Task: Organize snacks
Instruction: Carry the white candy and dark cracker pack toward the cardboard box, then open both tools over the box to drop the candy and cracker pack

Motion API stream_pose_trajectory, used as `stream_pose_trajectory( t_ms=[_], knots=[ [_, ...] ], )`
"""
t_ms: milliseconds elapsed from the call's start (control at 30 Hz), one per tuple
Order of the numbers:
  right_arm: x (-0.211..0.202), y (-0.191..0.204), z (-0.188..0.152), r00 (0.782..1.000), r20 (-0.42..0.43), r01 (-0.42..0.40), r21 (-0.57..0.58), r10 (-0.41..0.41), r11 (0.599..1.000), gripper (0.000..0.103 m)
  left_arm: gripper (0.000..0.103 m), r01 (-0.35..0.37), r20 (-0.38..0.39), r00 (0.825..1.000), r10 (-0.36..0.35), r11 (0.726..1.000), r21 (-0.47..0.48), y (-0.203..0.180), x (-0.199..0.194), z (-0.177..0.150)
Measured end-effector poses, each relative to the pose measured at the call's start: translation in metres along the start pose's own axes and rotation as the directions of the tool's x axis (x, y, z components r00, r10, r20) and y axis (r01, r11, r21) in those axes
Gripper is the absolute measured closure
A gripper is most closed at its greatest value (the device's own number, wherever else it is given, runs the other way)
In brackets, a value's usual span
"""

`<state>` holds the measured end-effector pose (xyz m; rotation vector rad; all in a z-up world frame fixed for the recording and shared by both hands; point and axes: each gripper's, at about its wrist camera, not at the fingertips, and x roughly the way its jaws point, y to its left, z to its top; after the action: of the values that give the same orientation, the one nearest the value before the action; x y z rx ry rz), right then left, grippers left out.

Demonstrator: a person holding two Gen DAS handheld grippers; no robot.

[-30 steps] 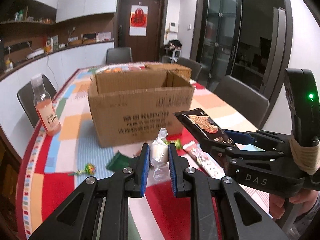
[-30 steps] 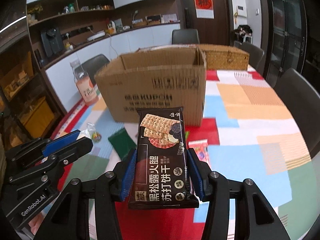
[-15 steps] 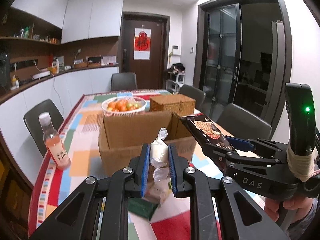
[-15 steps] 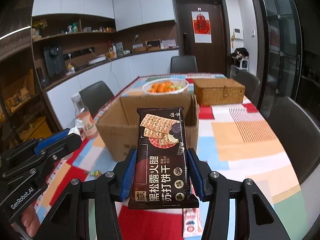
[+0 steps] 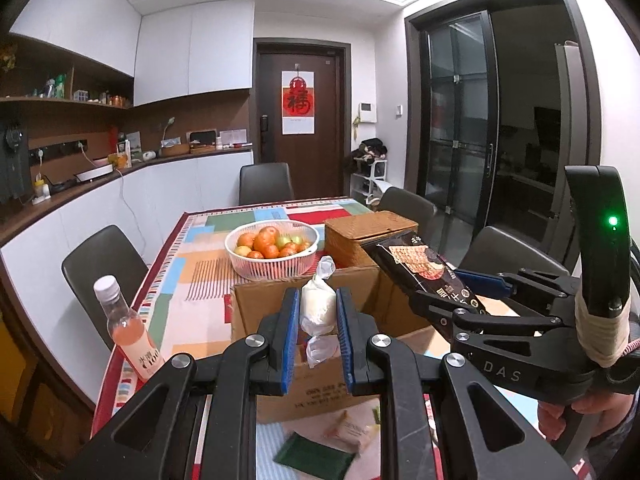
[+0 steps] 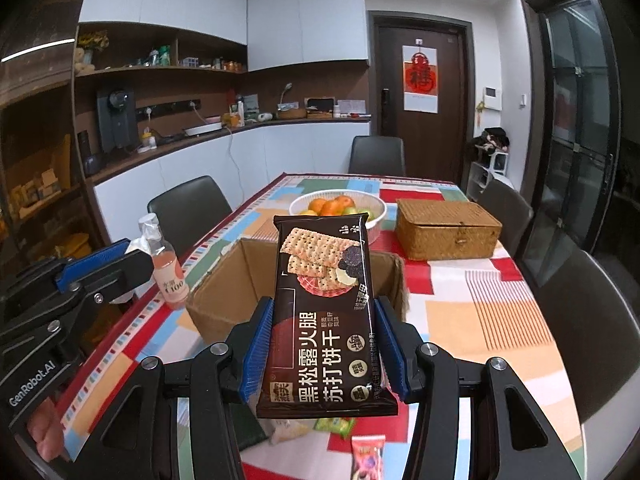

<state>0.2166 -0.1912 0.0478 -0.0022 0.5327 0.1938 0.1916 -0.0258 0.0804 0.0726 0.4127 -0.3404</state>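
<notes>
Snacks, left wrist view: your left gripper (image 5: 318, 334) held a small white candy in a clear twisted wrapper (image 5: 318, 306), its blue pads clenched on both sides of it. The candy sat upright between the pads, raised above the near wall of the open cardboard box (image 5: 320, 376). To the right, your right gripper (image 5: 472, 292) carried a dark cracker packet (image 5: 424, 270) tilted over the box's right side. A white basket of fruit (image 5: 272, 250) and a woven lidded box (image 5: 370, 234) stood beyond the cardboard box on the patchwork tablecloth (image 5: 192, 280). A bottle of pink drink (image 5: 128, 330) stood near the table's left edge. A dark green sachet (image 5: 314, 456) and a pale wrapped snack (image 5: 352, 432) lay on the cloth in front of the box.

Snacks, right wrist view: your right gripper (image 6: 324, 352) gripped the cracker packet (image 6: 324, 320) by its long edges, jaws closed on it, packet upright and in front of the cardboard box (image 6: 236, 280). Your left gripper (image 6: 104, 264) showed at the left edge; from here you could not tell how its jaws stood. The pink bottle (image 6: 166, 266) stood just left of the box. The fruit basket (image 6: 338, 210) and woven box (image 6: 446, 230) stood behind it. A green packet (image 6: 334, 426) and a red packet (image 6: 368, 458) lay on the cloth below the gripper.
</notes>
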Motion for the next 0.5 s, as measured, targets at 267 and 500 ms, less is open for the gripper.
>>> stream_pose_trajectory(
  t_ms=[267, 500],
  knots=[
    [0.045, -0.003, 0.02, 0.998, -0.067, -0.017, -0.011, 0.017, 1.0, 0.053, 0.084, -0.014, -0.074, 0.997, 0.013, 1.0, -0.008, 0.018, 0.043, 0.01],
    [0.087, -0.004, 0.025, 0.989, -0.145, 0.003, -0.019, -0.006, 1.0, 0.053, 0.083, -0.033, -0.159, 0.987, 0.032, 0.999, -0.005, 0.032, 0.085, 0.009]
  ],
)
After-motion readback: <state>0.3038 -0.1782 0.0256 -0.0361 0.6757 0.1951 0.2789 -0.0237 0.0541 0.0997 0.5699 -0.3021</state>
